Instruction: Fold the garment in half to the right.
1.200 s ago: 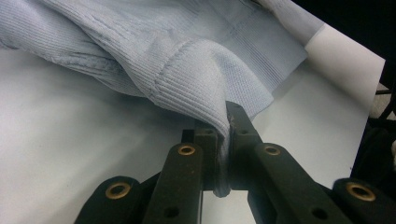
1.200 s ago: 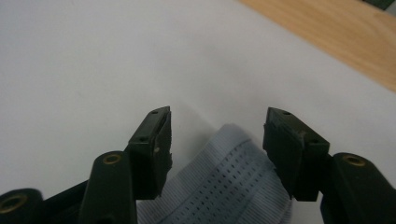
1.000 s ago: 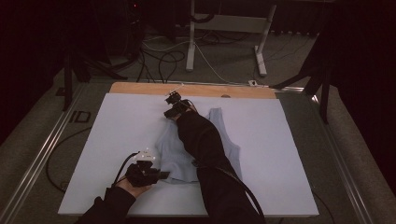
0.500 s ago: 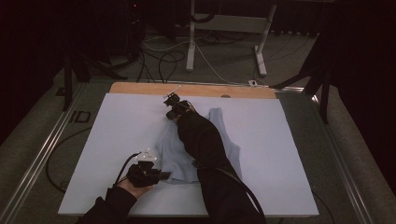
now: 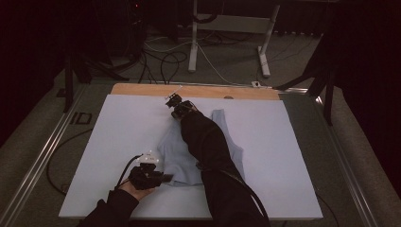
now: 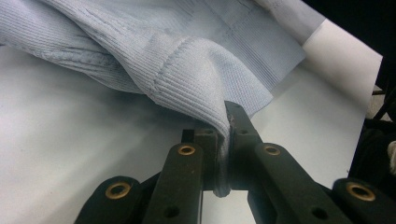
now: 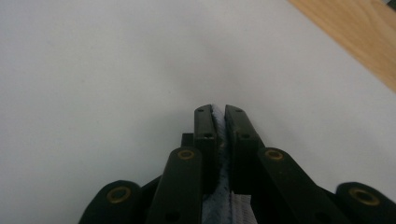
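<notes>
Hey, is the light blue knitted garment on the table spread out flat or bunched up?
Partly bunched. The light blue garment lies rumpled on the white table, a ribbed edge lifted where the left tongs pinch it.

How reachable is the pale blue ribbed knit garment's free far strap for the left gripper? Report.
Probably not: the left gripper is shut on the garment's near hem, and the black-sleeved right forearm lies across the way to that strap.
</notes>
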A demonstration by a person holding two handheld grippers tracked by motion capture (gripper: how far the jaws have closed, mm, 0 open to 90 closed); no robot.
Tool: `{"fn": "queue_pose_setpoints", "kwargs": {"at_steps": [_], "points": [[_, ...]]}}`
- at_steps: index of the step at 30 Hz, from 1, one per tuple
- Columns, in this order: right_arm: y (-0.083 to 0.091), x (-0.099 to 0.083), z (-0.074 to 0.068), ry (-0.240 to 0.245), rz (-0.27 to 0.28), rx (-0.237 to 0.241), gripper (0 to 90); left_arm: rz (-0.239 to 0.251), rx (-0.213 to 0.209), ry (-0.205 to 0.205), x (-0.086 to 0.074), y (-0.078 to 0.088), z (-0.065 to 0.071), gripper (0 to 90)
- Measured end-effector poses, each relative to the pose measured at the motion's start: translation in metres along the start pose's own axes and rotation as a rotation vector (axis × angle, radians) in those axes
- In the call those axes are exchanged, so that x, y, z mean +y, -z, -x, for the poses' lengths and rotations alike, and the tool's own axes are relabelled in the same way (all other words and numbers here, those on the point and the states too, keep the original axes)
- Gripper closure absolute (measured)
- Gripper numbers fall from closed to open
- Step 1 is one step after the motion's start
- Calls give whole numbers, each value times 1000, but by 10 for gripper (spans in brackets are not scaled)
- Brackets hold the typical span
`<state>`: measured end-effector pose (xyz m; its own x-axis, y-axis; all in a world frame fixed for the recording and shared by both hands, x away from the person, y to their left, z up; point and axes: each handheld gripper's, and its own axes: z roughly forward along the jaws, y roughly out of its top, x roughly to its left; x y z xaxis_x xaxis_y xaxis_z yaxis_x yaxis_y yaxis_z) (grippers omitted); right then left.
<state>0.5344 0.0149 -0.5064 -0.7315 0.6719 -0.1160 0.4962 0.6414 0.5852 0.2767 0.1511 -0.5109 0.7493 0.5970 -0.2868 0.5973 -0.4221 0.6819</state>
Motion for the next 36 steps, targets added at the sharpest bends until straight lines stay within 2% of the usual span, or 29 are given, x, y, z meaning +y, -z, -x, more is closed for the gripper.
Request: {"fn": "queue_pose_setpoints", "kwargs": {"at_steps": [13, 14, 15, 19, 20, 26, 36], "points": [[35, 9, 9, 20, 63, -16, 849, 5, 8, -19, 4, 1, 5, 865], [35, 9, 9, 20, 63, -16, 849, 6, 13, -26, 8, 3, 6, 865], [45, 12, 11, 16, 81, -19, 848, 5, 17, -35, 9, 4, 7, 865], [56, 14, 15, 26, 95, -24, 848, 2, 20, -57, 14, 8, 11, 865], [59, 14, 16, 15, 101, -21, 848, 5, 21, -59, 16, 8, 12, 865], [76, 14, 24, 12, 122, -32, 848, 20, 9, -87, 27, 11, 21, 865], [99, 8, 35, 8, 158, -23, 847, 20, -4, -136, 47, 10, 38, 865]]}}
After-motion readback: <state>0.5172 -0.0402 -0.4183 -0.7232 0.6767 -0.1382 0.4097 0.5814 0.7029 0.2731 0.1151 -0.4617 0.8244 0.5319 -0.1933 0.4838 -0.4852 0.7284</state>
